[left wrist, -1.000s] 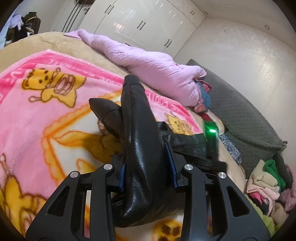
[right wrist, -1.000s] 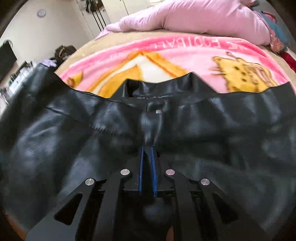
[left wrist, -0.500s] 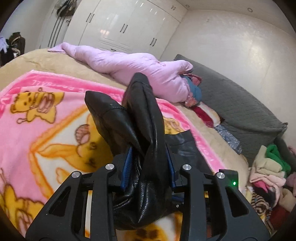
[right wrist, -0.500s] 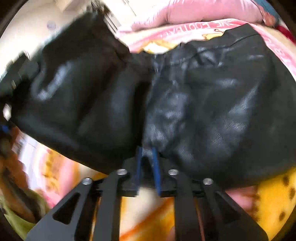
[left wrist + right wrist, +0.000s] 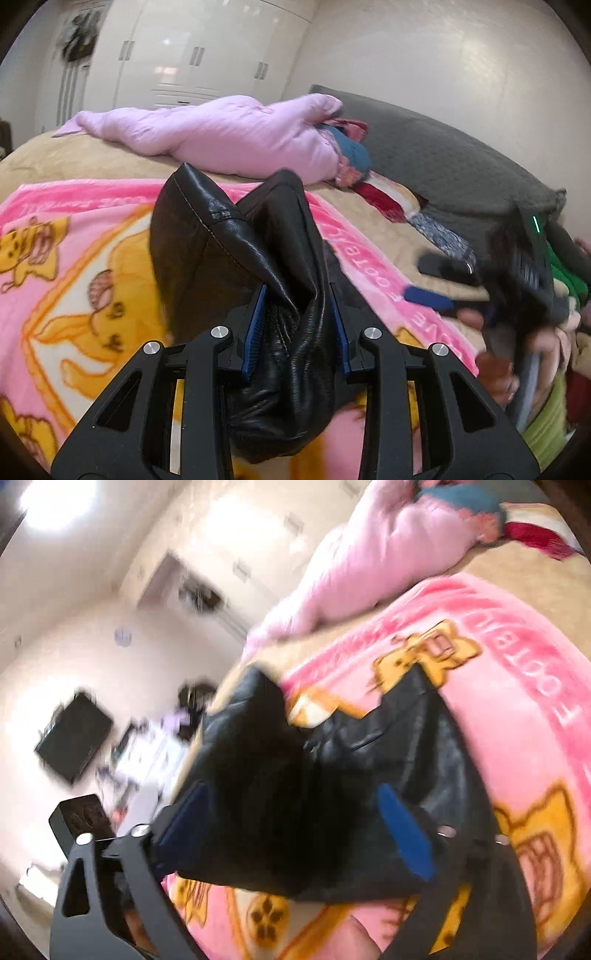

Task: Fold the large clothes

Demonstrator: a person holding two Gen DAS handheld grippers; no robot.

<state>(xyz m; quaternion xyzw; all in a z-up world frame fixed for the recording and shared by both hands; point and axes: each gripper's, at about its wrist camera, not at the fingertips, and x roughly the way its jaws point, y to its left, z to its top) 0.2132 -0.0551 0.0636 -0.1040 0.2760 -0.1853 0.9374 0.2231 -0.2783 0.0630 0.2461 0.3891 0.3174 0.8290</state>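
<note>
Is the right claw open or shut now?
Open. The right claw has just been opening; its blue pads stand wide apart, the black leather garment loose between them.

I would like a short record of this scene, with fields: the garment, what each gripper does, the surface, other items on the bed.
garment: black leather garment, bunched, partly lifted above the blanket
left gripper: shut on a thick fold of the garment
right gripper: jaws have just been opening and now stand wide; the garment lies between them, not pinched
surface: pink cartoon blanket on a beige bed cover
other items: pink padded jacket, grey quilted pillow
</note>
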